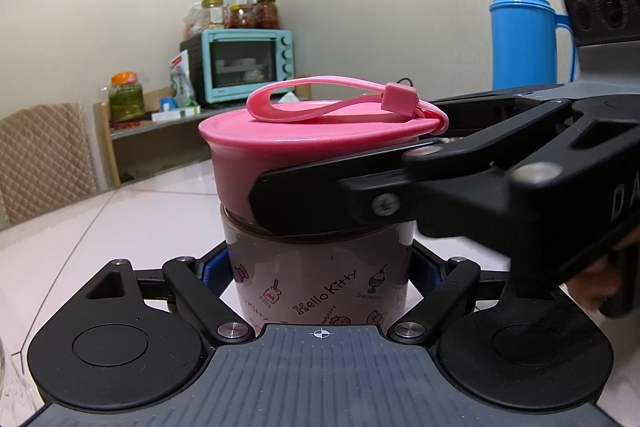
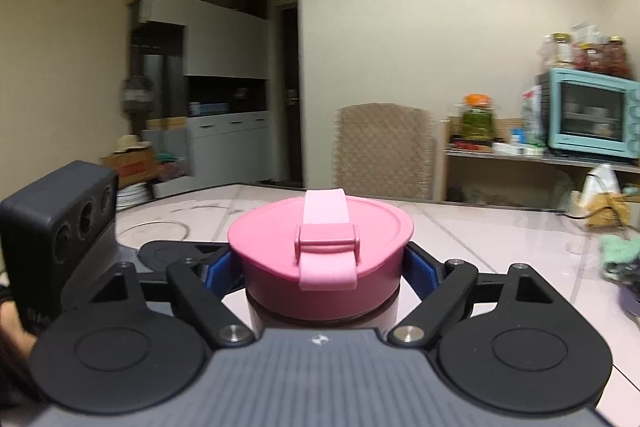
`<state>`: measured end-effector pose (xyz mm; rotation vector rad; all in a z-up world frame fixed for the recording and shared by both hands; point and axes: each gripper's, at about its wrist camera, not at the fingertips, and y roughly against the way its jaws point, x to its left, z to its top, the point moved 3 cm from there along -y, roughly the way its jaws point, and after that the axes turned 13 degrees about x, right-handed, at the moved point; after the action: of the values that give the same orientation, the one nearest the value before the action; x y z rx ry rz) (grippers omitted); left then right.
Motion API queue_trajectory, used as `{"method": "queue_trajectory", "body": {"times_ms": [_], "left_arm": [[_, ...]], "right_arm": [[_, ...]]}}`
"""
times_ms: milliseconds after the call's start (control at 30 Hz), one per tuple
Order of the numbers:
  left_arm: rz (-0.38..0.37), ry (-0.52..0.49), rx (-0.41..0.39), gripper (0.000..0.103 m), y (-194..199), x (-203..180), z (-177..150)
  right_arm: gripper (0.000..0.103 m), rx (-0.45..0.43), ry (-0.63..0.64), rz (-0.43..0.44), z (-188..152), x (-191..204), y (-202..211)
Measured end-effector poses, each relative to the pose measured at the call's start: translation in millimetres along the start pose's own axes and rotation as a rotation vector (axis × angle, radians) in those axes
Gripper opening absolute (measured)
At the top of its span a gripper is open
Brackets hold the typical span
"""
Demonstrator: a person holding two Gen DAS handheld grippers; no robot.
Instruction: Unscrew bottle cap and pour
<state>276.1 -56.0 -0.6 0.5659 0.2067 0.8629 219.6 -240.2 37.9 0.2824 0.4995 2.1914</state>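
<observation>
Bottle (image 1: 320, 287) upright on tabletop (image 1: 120, 219), frame centre, clamped by left claw (image 1: 320, 267); right claw (image 2: 322, 267) clamped on pink cap (image 2: 320, 247). Risks: pads slipping on smooth cap, bottle twisting along, tipping.

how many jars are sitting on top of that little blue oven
3 clearly: on the oven, a pale-lidded jar left, red jars centre and right. Bags behind may hide more.

bottle (image 1: 320, 279): base hidden | thermos (image 1: 520, 31): handle partly covered | right-wrist background: blurred
</observation>
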Motion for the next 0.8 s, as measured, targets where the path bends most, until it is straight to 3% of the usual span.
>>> {"method": "queue_trajectory", "body": {"times_ms": [233,400,633,800], "left_arm": [[0.0,0.0,0.0,0.09,0,0,0],[0.0,0.0,0.0,0.09,0,1,0],[0.0,0.0,0.0,0.09,0,2,0],[0.0,0.0,0.0,0.09,0,2,0]], "right_arm": [[0.085,0.013,0.091,0.255,4,-35,-3],[0.086,0.013,0.139,0.359,9,-48,-5],[0.086,0.006,0.139,0.329,14,-43,-1],[0.094,0.003,0.105,0.26,14,-37,7]]}}
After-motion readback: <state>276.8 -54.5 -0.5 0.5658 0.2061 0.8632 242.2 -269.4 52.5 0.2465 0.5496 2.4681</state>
